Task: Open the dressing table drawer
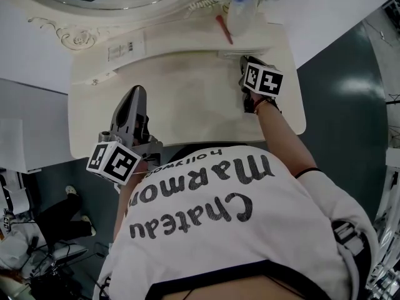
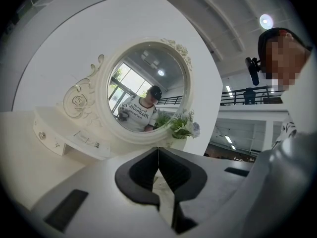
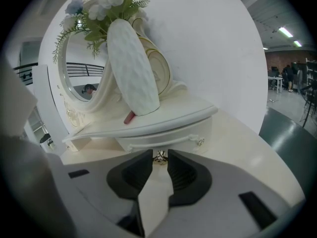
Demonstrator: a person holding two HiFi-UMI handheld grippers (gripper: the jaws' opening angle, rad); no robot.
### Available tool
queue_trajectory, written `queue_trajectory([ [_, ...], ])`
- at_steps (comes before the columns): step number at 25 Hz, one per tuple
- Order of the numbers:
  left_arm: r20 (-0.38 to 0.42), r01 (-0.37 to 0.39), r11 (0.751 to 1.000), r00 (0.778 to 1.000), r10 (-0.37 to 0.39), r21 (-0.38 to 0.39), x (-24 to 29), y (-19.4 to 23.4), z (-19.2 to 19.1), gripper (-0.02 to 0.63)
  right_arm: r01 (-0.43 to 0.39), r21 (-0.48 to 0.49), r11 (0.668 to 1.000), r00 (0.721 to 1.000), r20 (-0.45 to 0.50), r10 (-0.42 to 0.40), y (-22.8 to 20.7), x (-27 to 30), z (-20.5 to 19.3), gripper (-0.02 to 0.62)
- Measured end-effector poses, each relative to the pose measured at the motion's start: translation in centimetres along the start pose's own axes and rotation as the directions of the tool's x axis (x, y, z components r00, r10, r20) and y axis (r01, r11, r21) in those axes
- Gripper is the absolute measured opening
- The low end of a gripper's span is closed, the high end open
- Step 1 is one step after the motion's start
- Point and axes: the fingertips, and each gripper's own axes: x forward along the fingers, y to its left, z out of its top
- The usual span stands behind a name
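A person at a cream dressing table [image 1: 187, 108] holds the right gripper [image 1: 247, 61] at about 1 o'clock on the tabletop. Its jaws are drawn narrow and pinch the small metal knob [image 3: 159, 157] of the drawer [image 3: 143, 142]. The drawer looks closed, tucked under the lip of the raised shelf [image 3: 178, 110]. On that shelf a white vase [image 3: 132, 68] of flowers leans at 12 o'clock above the knob. The left gripper [image 1: 135, 95] hangs at 8 o'clock near the table's front edge, its jaws together and empty, facing the oval mirror [image 2: 143, 95]. Bare tabletop lies open between the two grippers. The table's rounded right edge at 3 o'clock borders dark floor [image 1: 350, 92].
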Motion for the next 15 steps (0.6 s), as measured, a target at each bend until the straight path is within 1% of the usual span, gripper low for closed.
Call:
queue_trajectory([
  [15,0.004,0.029,1.0,1.0,-0.029,-0.002,0.16,-0.78,-0.24,0.023,-0.01,-0.024,1.0,1.0,-0.025,0.01,0.06,-0.84,-0.96,0.104],
])
